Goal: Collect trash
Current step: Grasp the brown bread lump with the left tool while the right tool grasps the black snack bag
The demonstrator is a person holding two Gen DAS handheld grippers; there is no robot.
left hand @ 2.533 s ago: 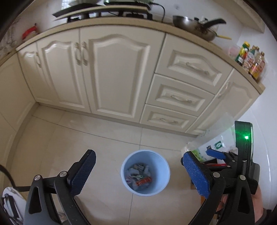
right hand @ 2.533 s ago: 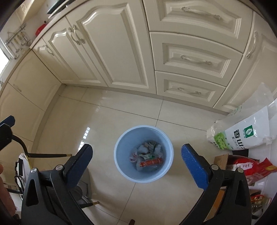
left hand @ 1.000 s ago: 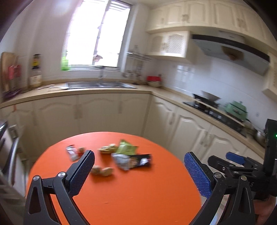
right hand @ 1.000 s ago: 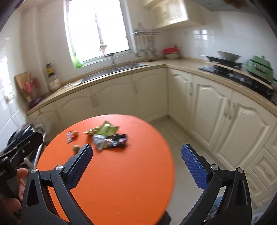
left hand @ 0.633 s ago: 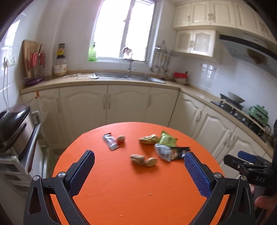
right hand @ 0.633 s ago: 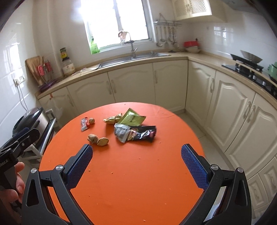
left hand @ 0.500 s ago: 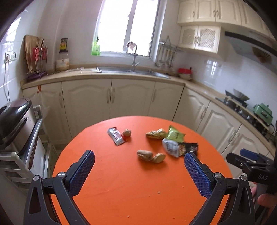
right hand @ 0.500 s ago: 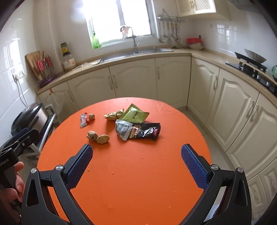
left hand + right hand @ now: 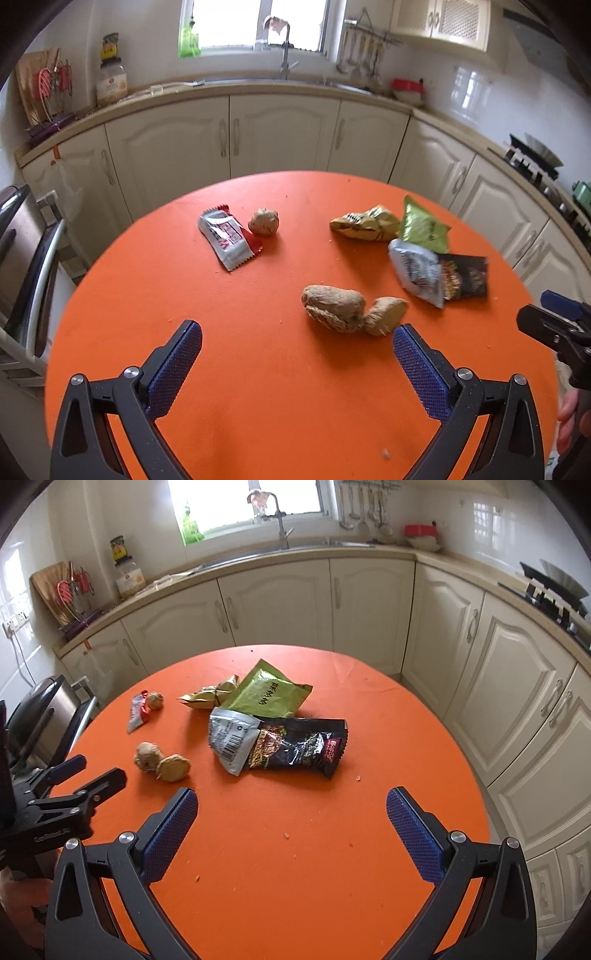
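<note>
Trash lies on the round orange table [image 9: 280, 413] [image 9: 388, 720]. A black snack wrapper [image 9: 299, 747] [image 9: 463, 275] overlaps a silver torn packet [image 9: 232, 736] [image 9: 415, 271]. Behind them are a green packet [image 9: 267, 694] [image 9: 423, 227] and a crumpled gold wrapper [image 9: 207, 694] [image 9: 364, 223]. Two ginger pieces [image 9: 347, 310] [image 9: 162, 762] sit nearer. At the far left lie a red and silver wrapper [image 9: 229, 236] [image 9: 137, 710] and a small brown lump [image 9: 263, 221] [image 9: 154, 700]. My left gripper [image 9: 297, 349] is open just short of the ginger. My right gripper [image 9: 291, 812] is open in front of the black wrapper.
Cream kitchen cabinets [image 9: 280, 602] and a counter with a sink [image 9: 280, 550] wrap around behind the table. A stove [image 9: 554, 587] stands at the right. A dark appliance on a rack [image 9: 18, 236] stands left of the table. Crumbs dot the tabletop.
Both grippers swung up from the blue bin on the floor to the orange table, then moved closer and tilted down over the trash. Both stayed open.
</note>
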